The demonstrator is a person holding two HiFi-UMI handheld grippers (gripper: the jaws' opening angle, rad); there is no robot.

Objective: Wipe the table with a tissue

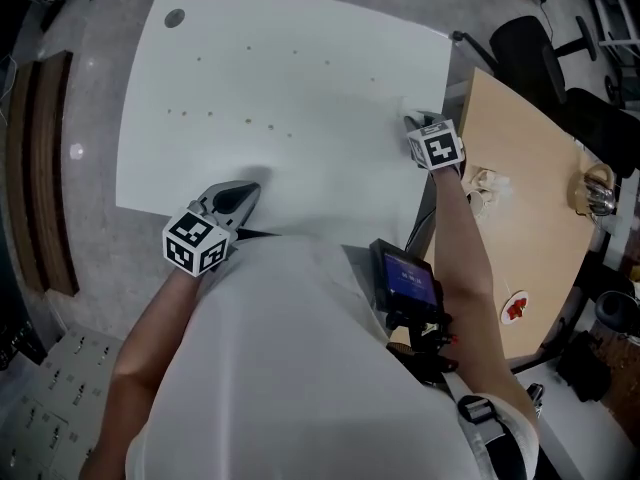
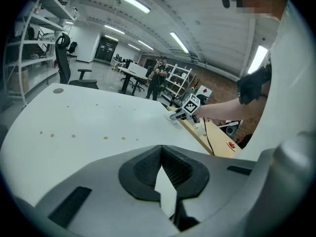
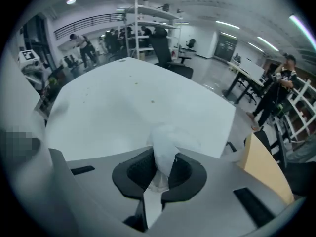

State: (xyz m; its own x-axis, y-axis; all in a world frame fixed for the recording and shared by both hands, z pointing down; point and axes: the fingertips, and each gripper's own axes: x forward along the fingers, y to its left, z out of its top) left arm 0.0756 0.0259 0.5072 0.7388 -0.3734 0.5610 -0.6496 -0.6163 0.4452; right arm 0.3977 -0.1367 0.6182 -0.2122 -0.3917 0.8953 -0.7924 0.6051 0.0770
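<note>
Grips the tissue (image 3: 165, 139), bunched, in the closed right gripper (image 3: 160, 158) at the counter's (image 1: 300, 178) right edge. Faces brownish spots (image 1: 248, 123) lying leftward across the counter's middle, so probably a sweep to the left next. Rests the left gripper (image 2: 160, 149), closed and empty, at the counter's near edge, well apart from the tissue.

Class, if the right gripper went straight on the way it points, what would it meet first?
Probably the flat white tabletop, right under the crumpled white tissue clamped in the right gripper; the gap is unclear.
</note>
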